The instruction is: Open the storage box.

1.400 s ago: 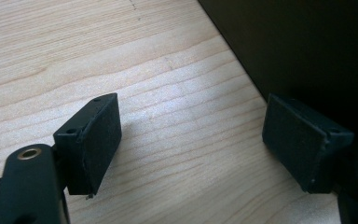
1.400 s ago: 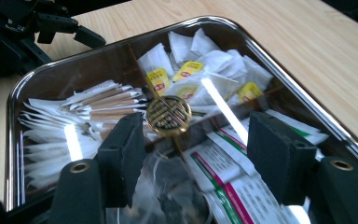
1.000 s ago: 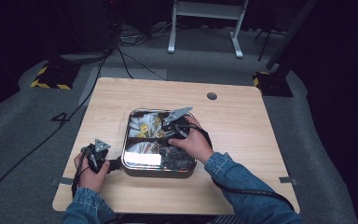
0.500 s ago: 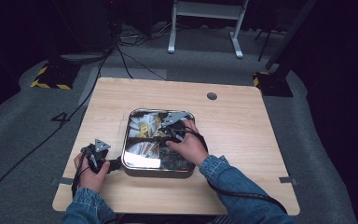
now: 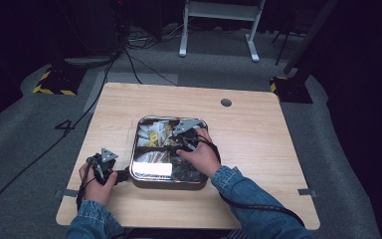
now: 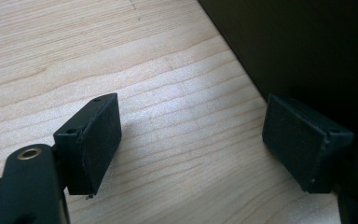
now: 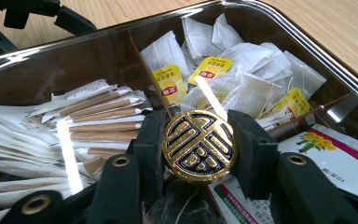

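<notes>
A gold knob (image 7: 199,145), probably the handle of a clear lid over the tray (image 5: 140,175) of tea bags (image 7: 256,88), is clamped by the right gripper (image 7: 199,148), while the left gripper (image 6: 191,140), jaws apart and empty, is kept on the counter (image 6: 168,93) beside the tray, presumably to steady it.

Gold seal-script character on round knob (image 7: 199,145), "4" on floor (image 5: 65,125)

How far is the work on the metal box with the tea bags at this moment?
Done: the right gripper is shut on the gold knob, which seems to belong to a clear lid over the metal box. In hand: that grip, above the tea bags. Left: opening the lid, which I cannot see raised. The left gripper rests open on the table beside the box.
</notes>
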Demonstrator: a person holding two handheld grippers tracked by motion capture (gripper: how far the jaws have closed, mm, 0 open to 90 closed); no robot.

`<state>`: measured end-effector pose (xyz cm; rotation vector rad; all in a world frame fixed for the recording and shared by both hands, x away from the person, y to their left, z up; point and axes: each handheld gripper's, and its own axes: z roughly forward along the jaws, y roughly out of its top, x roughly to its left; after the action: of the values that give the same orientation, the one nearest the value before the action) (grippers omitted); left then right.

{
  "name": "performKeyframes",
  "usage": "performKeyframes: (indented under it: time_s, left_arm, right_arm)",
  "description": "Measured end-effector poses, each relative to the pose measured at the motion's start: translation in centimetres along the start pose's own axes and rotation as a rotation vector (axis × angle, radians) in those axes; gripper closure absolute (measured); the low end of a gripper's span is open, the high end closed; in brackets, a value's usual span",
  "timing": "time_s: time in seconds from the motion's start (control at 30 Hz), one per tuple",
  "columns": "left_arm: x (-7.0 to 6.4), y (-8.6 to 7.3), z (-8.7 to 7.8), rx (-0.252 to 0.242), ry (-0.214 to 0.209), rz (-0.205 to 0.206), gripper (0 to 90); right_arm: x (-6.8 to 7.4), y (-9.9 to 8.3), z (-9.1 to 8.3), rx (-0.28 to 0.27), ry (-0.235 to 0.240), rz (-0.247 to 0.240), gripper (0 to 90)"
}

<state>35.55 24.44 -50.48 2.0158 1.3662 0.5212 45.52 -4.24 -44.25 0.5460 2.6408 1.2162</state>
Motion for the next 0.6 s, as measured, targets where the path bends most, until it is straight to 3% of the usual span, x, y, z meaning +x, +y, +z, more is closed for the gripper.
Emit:
performKeyframes:
  time_s: [0.2, 0.4, 0.6]
  left_arm:
    - [0.1, 0.1, 0.0, 0.004, -0.01, 0.009, 19.5]
    - [0.2, 0.1, 0.1, 0.002, -0.013, 0.012, 19.0]
    - [0.3, 0.2, 0.1, 0.003, -0.019, 0.013, 18.5]
  right_arm:
    - [0.2, 0.7, -0.4, 0.021, -0.013, -0.018, 59.1]
    - [0.0, 1.5, -1.7, -0.016, 0.003, 0.002, 59.1]
    - [-0.6, 2.1, -3.8, -0.042, -0.011, -0.002, 59.1]
